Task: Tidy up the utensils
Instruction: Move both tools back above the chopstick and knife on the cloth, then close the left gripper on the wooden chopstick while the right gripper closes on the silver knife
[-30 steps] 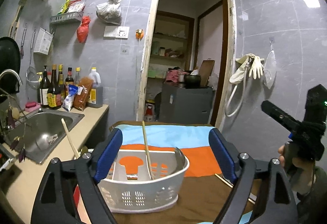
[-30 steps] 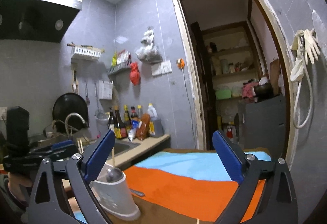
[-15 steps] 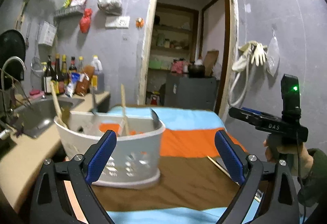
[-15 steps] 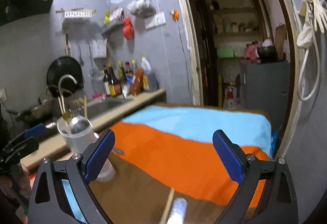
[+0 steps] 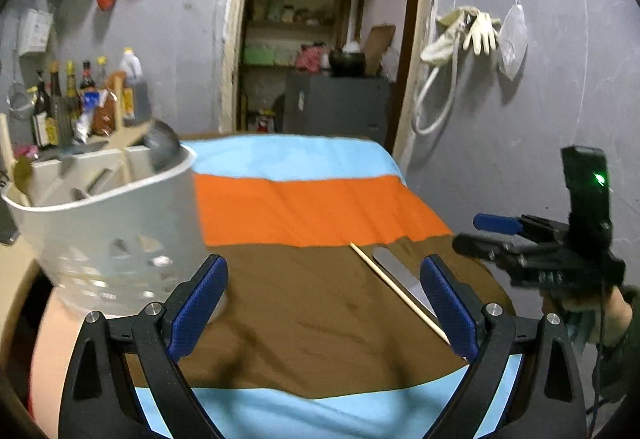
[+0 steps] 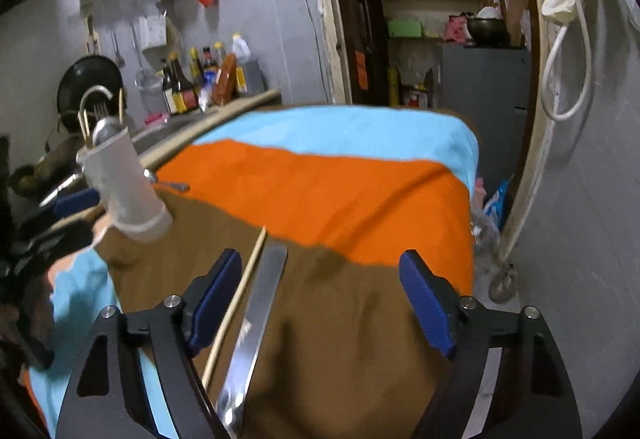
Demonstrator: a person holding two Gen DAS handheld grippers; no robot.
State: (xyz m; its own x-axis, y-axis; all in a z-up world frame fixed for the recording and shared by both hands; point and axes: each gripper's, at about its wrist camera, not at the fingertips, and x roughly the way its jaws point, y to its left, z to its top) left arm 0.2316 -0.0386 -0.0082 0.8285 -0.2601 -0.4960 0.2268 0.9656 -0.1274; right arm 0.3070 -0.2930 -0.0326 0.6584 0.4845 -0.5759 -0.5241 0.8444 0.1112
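A white utensil basket point(image 5: 108, 223) stands on the striped cloth at the left, holding a spoon, a fork and chopsticks; the right wrist view shows the same basket point(image 6: 124, 183) at far left. My left gripper point(image 5: 324, 303) is open over bare brown cloth, to the right of the basket. A wooden chopstick point(image 6: 236, 299) and a flat steel utensil point(image 6: 260, 315) lie side by side on the cloth. My right gripper point(image 6: 322, 301) hangs over them. Its jaws are closing with both pieces between them, close to the left finger and untouched by either pad. The chopstick point(image 5: 400, 295) lies just past the left gripper's right finger.
The blue, orange and brown cloth point(image 6: 340, 191) covers the table. A counter with a sink and bottles point(image 6: 192, 83) runs along the left. An open doorway point(image 5: 320, 51) lies behind. Gloves and a hose point(image 5: 460, 35) hang on the right wall, past the table's edge.
Both grippers have come down toward the table. The basket has slid to the left of the left wrist view. The chopstick and steel utensil now lie between the right fingers, which have narrowed.
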